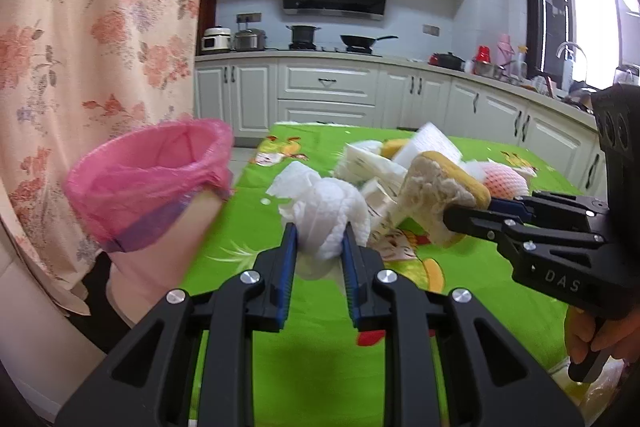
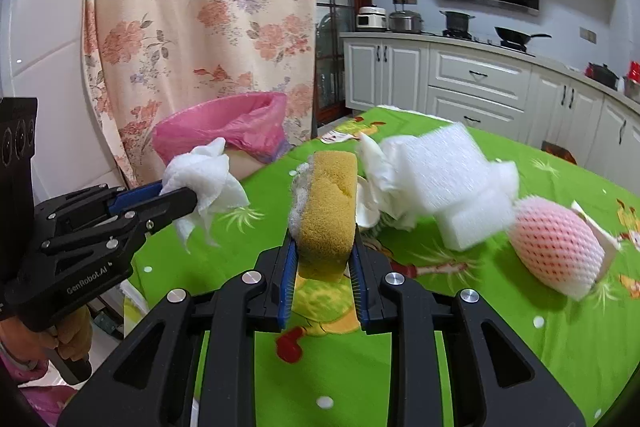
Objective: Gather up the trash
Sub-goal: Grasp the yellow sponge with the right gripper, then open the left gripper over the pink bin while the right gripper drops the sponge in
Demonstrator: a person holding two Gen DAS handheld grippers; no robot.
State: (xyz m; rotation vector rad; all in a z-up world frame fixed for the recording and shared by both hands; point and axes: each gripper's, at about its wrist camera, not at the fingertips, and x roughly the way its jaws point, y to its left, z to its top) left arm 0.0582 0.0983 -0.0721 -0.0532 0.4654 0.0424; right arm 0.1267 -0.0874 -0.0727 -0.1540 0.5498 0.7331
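Note:
My left gripper (image 1: pixel 319 237) is shut on a crumpled white paper towel (image 1: pixel 326 213), lifted above the green tablecloth (image 1: pixel 320 327); the same towel (image 2: pixel 208 179) shows in the right wrist view in that gripper (image 2: pixel 176 197). My right gripper (image 2: pixel 325 251) is shut on a yellow sponge (image 2: pixel 328 203) with a grey scouring side; in the left wrist view that sponge (image 1: pixel 436 195) hangs in it at the right (image 1: pixel 460 215). A bin lined with a pink bag (image 1: pixel 152 179) stands left of the table, its mouth open.
White foam blocks (image 2: pixel 448 179), crumpled white paper (image 2: pixel 376 163) and a pink foam fruit net (image 2: pixel 556 243) lie on the table. A floral curtain (image 1: pixel 100 27) hangs behind the bin. Kitchen cabinets (image 1: pixel 328 91) and a stove lie beyond the table's far edge.

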